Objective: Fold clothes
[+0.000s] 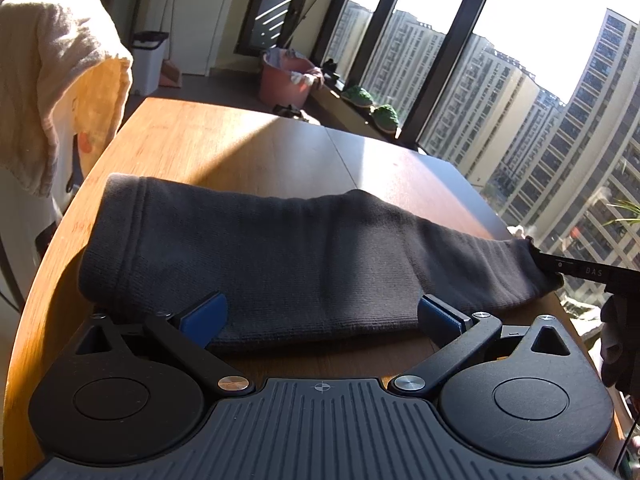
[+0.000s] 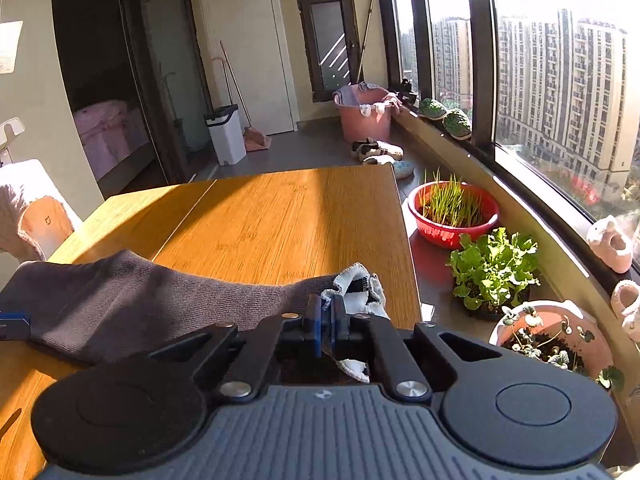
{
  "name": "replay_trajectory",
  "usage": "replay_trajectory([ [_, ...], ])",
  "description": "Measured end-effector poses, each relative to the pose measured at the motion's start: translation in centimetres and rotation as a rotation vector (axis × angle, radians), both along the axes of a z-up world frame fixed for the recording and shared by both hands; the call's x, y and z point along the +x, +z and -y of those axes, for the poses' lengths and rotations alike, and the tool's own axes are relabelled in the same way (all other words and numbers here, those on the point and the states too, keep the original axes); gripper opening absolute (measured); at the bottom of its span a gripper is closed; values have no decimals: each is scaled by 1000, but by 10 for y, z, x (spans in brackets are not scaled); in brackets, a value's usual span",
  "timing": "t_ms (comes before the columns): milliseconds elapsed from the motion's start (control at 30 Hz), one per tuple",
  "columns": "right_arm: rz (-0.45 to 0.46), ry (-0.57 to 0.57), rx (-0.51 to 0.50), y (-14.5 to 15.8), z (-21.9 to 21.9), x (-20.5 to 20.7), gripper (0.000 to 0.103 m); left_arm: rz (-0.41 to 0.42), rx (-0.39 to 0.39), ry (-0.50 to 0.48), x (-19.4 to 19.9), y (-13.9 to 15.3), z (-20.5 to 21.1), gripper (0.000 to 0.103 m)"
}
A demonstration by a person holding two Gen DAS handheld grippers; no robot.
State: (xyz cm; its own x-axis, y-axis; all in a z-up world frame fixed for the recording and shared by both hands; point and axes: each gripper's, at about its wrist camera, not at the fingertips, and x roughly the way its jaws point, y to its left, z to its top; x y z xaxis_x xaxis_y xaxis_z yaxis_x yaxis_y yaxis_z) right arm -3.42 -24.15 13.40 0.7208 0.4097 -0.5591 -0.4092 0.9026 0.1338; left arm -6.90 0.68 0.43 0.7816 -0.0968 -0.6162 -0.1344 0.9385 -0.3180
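Right gripper clamped on dark garment; left gripper wide open.

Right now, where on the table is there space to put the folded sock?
The wooden table is bare beyond the dark grey sock, out to its far edge. The near strip is crowded: the open left gripper straddles the sock's edge and the right gripper pinches its end.

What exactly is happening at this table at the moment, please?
A person is folding a dark grey garment on the wooden table. The right claw is shut on one end of it, where a white lining shows. The left claw is open, poised at the garment's near edge.
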Motion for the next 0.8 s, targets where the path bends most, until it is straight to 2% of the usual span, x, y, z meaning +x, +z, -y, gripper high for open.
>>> replay_trajectory([
  [133, 169, 37, 24, 52, -5, -10, 4, 3, -11, 9, -1, 0, -1, 103],
  [200, 189, 15, 8, 59, -2, -7, 4, 5, -10, 13, -1, -1, 0, 103],
  [267, 142, -29, -46, 43, 3, 5, 3, 7, -11, 14, -2, -1, 0, 103],
  [367, 65, -152, -212, 0, 10, 18, 4, 12, -15, 7, -4, -2, -2, 103],
  [400, 49, -185, -239, -10, 15, 19, 4, 13, -16, 4, -5, -2, -3, 103],
  [467, 18, -200, -156, -15, 27, 14, 5, 14, -11, -3, -5, -3, -3, 103],
  [500, 6, -198, -95, -13, 32, 10, 9, 14, -7, -7, -5, -3, -3, 103],
  [567, 17, -161, 32, -3, 36, -1, 28, 14, -2, -2, -4, -4, -2, 103],
  [600, 26, -131, 67, 2, 33, -6, 44, 14, -1, 5, -3, -5, -2, 103],
  [633, 26, -86, 93, 6, 26, -11, 52, 15, -2, 11, -2, -5, -3, 103],
  [733, -25, 36, 131, 2, 3, -17, 63, 19, -4, 24, 1, -6, -8, 103],
  [800, -96, 60, 169, -10, -8, -12, 64, 17, 5, 41, 4, -6, -17, 103],
])
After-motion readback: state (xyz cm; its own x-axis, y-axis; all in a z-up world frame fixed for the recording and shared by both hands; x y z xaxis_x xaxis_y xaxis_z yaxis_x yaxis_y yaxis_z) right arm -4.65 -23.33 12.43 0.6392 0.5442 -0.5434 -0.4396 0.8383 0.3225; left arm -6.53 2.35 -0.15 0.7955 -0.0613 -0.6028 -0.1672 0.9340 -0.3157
